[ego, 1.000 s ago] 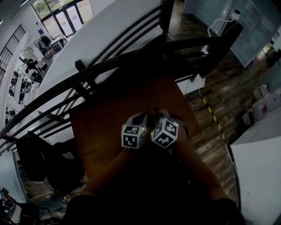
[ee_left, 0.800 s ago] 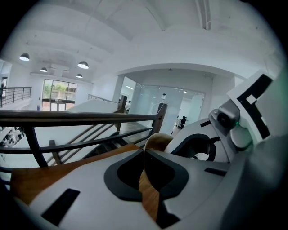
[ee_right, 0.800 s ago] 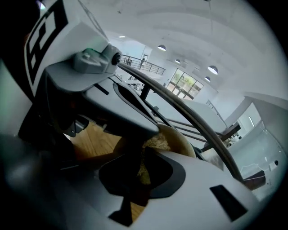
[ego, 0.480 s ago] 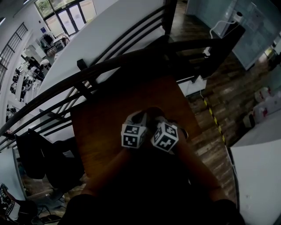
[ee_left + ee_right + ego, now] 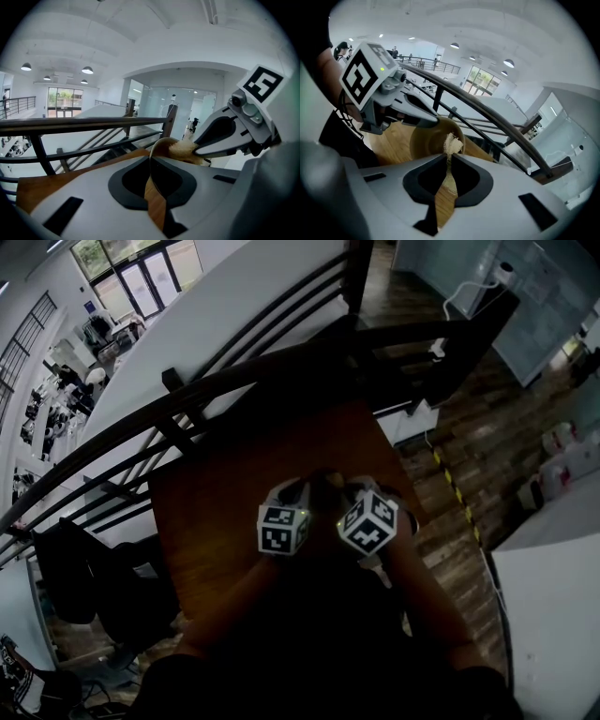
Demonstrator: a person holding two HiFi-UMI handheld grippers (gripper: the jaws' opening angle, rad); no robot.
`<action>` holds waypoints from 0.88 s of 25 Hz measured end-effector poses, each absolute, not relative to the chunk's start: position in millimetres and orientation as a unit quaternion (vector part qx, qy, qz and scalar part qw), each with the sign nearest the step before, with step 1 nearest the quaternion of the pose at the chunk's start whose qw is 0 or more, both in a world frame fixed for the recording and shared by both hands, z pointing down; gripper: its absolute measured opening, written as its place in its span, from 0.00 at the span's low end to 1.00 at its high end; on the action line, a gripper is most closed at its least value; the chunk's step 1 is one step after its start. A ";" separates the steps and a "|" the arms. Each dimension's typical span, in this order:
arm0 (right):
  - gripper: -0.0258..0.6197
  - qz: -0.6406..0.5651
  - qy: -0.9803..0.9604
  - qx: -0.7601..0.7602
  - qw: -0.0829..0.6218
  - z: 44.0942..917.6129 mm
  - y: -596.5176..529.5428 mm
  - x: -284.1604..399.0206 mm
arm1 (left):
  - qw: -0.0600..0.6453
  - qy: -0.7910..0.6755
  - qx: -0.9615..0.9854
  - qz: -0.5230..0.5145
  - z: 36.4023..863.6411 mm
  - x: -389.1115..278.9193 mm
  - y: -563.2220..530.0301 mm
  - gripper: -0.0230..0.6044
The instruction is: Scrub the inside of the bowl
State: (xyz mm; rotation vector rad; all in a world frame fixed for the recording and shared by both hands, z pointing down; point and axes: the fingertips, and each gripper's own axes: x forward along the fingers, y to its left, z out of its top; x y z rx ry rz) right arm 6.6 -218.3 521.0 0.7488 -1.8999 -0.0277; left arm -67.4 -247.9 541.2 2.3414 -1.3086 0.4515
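Clamping bowl (image 5: 163, 145) rim in left hand-held gripper (image 5: 151, 159), scrubber (image 5: 185, 147) at bowl's mouth

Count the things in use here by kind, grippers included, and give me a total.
bowl: 1
fibre scrubber: 1
grippers: 2, the left gripper and the right gripper
Total: 4
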 end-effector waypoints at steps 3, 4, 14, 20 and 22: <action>0.10 -0.021 -0.786 0.327 0.523 516.9 -225.9 6.9 | 0.211 -0.458 0.848 0.160 538.9 -55.4 -241.7 0.05; 0.10 -0.024 -0.787 0.324 0.524 517.2 -225.9 4.2 | 0.213 -0.454 0.851 0.157 536.8 -51.5 -240.2 0.05; 0.10 -0.022 -0.806 0.259 0.532 543.6 -198.5 -30.5 | 0.213 -0.442 0.860 0.140 523.3 -38.6 -230.7 0.05; 0.10 0.021 -0.831 0.222 0.510 544.3 -176.6 -40.1 | 0.216 -0.456 0.852 0.142 529.9 -52.1 -235.8 0.05; 0.10 0.025 -0.833 0.221 0.507 542.0 -173.5 -38.5 | 0.214 -0.459 0.850 0.145 532.7 -55.4 -236.1 0.05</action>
